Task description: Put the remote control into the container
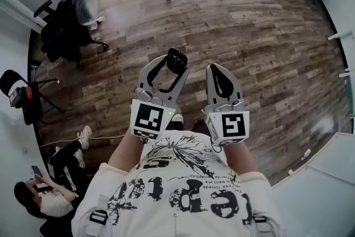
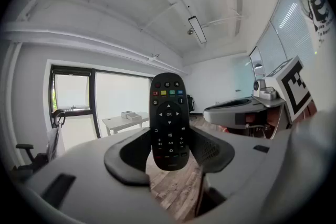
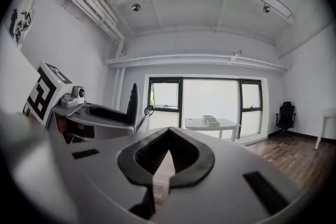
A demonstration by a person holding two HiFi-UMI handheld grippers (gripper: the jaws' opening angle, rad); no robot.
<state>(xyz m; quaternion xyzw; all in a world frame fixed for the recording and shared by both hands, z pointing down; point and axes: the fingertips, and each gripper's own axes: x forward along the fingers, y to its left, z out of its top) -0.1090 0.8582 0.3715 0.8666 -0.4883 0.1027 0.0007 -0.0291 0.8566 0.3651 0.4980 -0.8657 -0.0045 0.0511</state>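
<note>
Your left claw (image 2: 169,153) pinches the black remote control (image 2: 168,120) by its lower end, and the remote stands upright beyond the tips with its buttons facing the camera. Your right claw (image 3: 168,134) is pressed together with nothing in it, beside the left one, over the wooden floor (image 1: 266,36).

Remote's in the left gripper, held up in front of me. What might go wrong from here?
1. The left gripper clamps the remote control only near its lower end. Most of it sticks out past the pads, so a quick swing may tilt or loosen it.
2. It is held above the bare wood floor with nothing under it, so a slip likely means a hard fall.
3. No container shows in any view, so you would be searching while carrying.
</note>
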